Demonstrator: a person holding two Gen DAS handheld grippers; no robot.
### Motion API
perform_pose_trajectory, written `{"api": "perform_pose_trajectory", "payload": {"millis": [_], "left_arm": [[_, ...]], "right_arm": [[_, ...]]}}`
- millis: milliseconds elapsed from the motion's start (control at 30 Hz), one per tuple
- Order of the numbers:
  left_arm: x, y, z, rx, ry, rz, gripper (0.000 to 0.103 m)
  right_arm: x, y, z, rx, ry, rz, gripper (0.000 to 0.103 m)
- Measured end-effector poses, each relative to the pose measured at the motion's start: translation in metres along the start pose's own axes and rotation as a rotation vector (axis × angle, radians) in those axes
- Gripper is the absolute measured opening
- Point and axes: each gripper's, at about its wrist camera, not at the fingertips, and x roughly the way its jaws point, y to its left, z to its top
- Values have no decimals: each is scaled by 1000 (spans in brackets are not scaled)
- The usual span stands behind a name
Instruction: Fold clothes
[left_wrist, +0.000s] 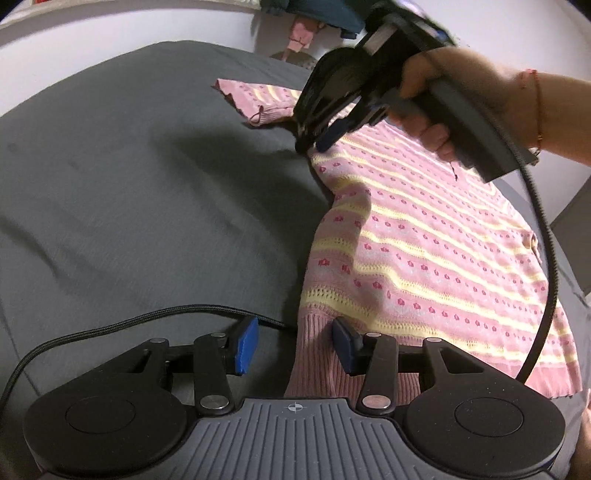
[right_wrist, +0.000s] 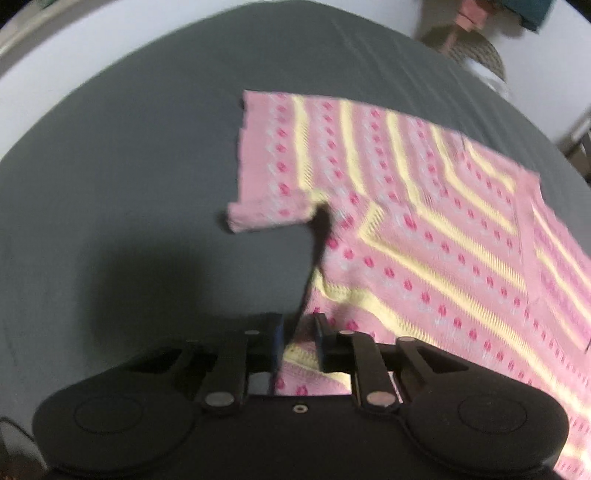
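1. My left tool (left_wrist: 295, 345) gapes wide, straddling the ribbed hem's left corner.
2. My right tool (right_wrist: 299, 341) stands narrowly apart around the armpit edge.
3. The pink, yellow-striped knit sweater (left_wrist: 424, 258) lies flat on the grey bed (left_wrist: 147, 203), running rightward from both.

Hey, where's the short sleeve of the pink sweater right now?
In the right wrist view the sleeve lies flat on the gray bed sheet, sticking out from the sweater's left side, beyond the right gripper.
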Motion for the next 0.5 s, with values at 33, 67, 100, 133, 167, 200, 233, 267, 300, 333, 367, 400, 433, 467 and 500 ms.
{"api": "perform_pose_trajectory", "payload": {"millis": [33, 67, 100, 133, 167, 200, 233, 267, 300, 333, 367, 400, 433, 467, 500], "left_arm": [[1, 0, 0, 1, 0, -6, 37], [1, 0, -1, 2, 1, -12, 34], [2, 1, -1, 3, 2, -18, 30], [2, 1, -1, 7, 1, -30, 16], [2, 0, -1, 10, 1, -43, 8], [1, 0, -1, 13, -7, -46, 6], [1, 0, -1, 15, -15, -48, 6], [-2, -1, -1, 24, -34, -48, 5], [-6, -2, 0, 34, -54, -46, 5], [-13, -4, -1, 52, -82, -50, 5], [-20, -6, -3, 71, -111, -55, 5], [-27, -8, -4, 90, -140, -59, 5], [-33, -11, -7, 119, -159, -63, 5], [-40, -14, -11, 150, -177, -67, 5], [-42, -15, -14, 170, -171, -58, 5]], "right_arm": [[0, -3, -2, 15, -15, 7, 8], [-1, -6, -3, 30, -24, 17, 7], [-2, -10, -4, 48, -30, 37, 7], [-4, -15, -5, 71, -37, 65, 7], [-7, -22, -5, 99, -45, 100, 7], [-12, -31, -5, 145, -65, 153, 7], [-18, -42, -6, 199, -96, 216, 7], [-23, -53, -8, 248, -128, 273, 7], [-27, -65, -10, 304, -160, 330, 7], [-29, -76, -13, 368, -177, 388, 6], [-28, -88, -16, 434, -179, 445, 7], [-26, -95, -20, 487, -171, 480, 7], [-21, -98, -23, 526, -152, 494, 7], [-17, -101, -27, 565, -133, 507, 7], [-13, -101, -31, 588, -109, 512, 7]]}}
